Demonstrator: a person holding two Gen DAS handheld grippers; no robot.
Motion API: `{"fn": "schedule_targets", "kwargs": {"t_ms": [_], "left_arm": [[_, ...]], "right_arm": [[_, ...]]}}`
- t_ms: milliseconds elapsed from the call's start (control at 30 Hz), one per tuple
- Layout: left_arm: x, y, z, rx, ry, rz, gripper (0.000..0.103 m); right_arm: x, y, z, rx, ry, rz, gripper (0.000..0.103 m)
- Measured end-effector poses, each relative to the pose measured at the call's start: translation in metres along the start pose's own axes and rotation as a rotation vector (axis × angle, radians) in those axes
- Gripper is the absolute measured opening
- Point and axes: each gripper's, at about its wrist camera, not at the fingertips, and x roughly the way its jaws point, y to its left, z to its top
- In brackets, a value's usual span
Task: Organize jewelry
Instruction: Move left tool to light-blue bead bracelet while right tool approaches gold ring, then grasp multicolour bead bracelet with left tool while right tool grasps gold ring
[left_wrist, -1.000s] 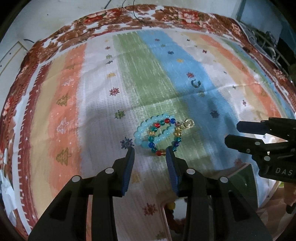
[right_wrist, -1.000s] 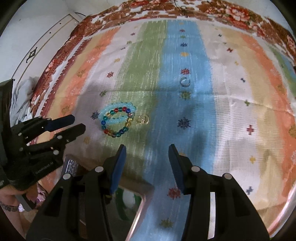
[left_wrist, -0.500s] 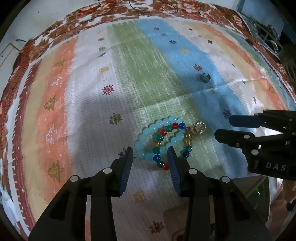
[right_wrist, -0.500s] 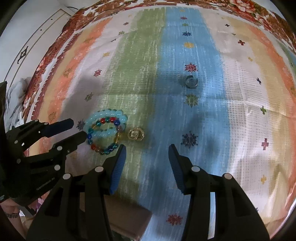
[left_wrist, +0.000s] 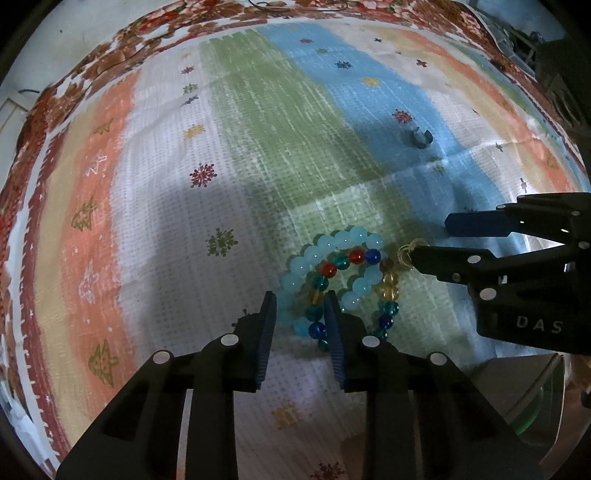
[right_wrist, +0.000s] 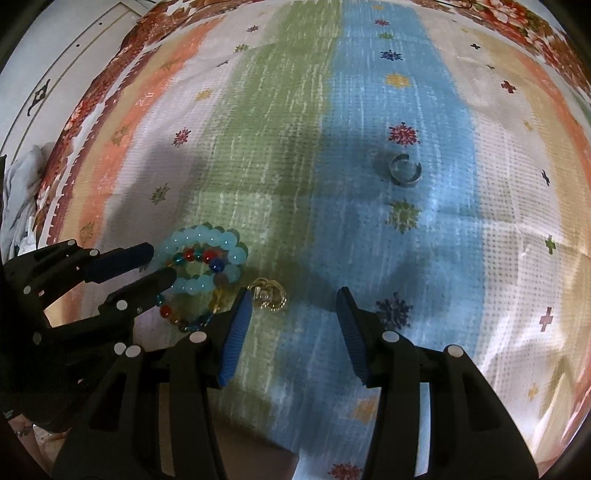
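A pale blue bead bracelet (left_wrist: 332, 243) and a multicoloured bead bracelet (left_wrist: 388, 291) lie overlapped on the striped cloth; both show in the right wrist view (right_wrist: 201, 236). My left gripper (left_wrist: 300, 306) is open with its fingertips straddling the near-left arc of both bracelets. A small gold ring piece (right_wrist: 266, 294) lies just right of them. My right gripper (right_wrist: 291, 310) is open, low over the cloth, its left finger beside the gold piece. A silver open ring (right_wrist: 404, 170) lies farther off on the blue stripe and also shows in the left wrist view (left_wrist: 421, 137).
The striped cloth (left_wrist: 258, 129) with a red floral border covers the surface. A box with a green inside (left_wrist: 532, 402) sits at the near right edge, partly under the right gripper. White floor and crumpled cloth (right_wrist: 22, 184) lie beyond the left edge.
Both grippers have moved forward and down toward the jewelry. The left fingers have narrowed around the bracelets' near edge. The right gripper's left finger now reaches the gold piece.
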Motion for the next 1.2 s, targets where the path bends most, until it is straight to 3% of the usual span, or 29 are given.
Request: {"fn": "schedule_targets", "kwargs": {"t_ms": [333, 533, 1200], "left_arm": [[0.005, -0.001, -0.001, 0.028, 0.011, 0.004, 0.011], [0.0, 0.002, -0.002, 0.013, -0.001, 0.002, 0.01], [-0.031, 0.012, -0.002, -0.043, -0.071, -0.031, 0.011]], "right_arm": [[0.007, 0.009, 0.003, -0.032, 0.002, -0.022, 0.05], [0.009, 0.008, 0.002, -0.037, 0.007, -0.019, 0.019], [-0.013, 0.001, -0.004, -0.027, -0.031, -0.004, 0.011]]}}
